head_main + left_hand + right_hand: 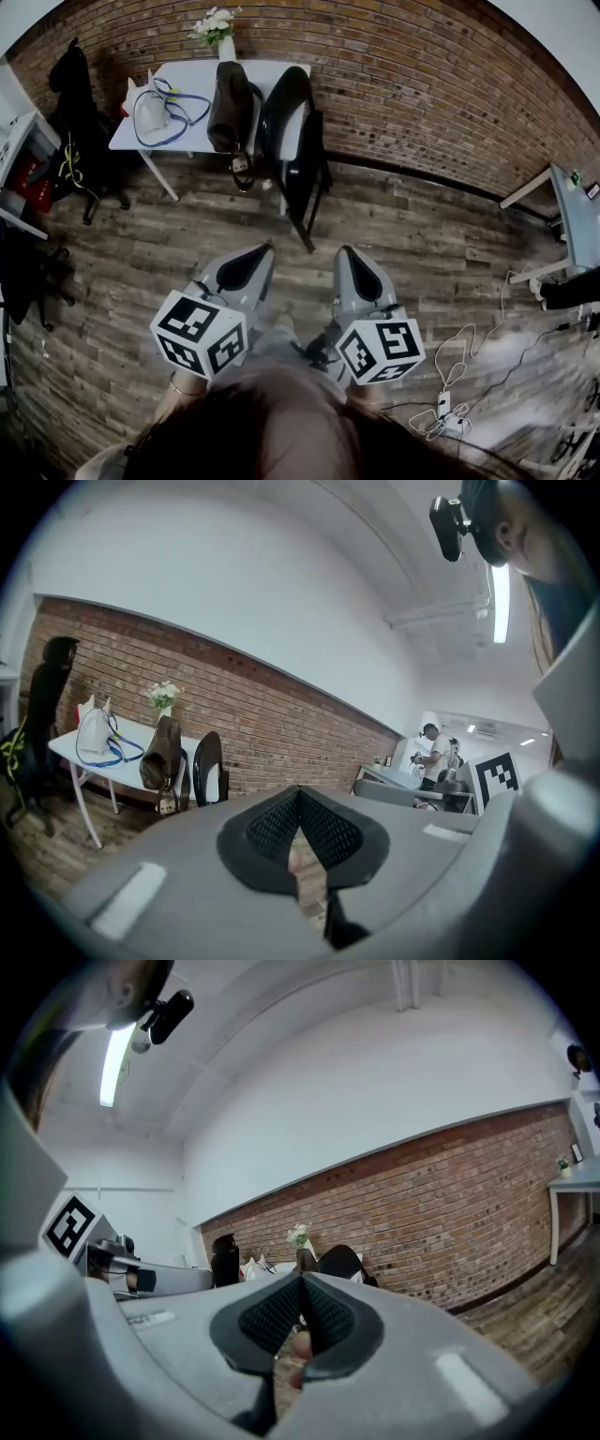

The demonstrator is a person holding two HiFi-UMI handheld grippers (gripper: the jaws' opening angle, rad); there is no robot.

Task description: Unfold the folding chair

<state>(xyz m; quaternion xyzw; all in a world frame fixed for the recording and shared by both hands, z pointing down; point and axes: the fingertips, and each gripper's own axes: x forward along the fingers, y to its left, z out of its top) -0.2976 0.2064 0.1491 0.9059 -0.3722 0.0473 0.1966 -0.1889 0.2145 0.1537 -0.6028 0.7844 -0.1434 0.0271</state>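
The black folding chair (291, 141) stands folded, leaning against the white table (192, 75) by the brick wall; it also shows as the chair (208, 769) in the left gripper view and as the chair (339, 1262) in the right gripper view. My left gripper (265, 249) and right gripper (346, 251) are side by side over the wooden floor, well short of the chair. Both are shut with nothing between the jaws, as seen at the left gripper (300, 794) and right gripper (302, 1283).
A brown bag (230, 103) hangs at the table beside the chair, and a white bag with blue straps (155, 108) and a vase of flowers (216, 28) stand on it. A dark coat (70, 84) hangs left. Cables (450, 403) lie on the floor at right.
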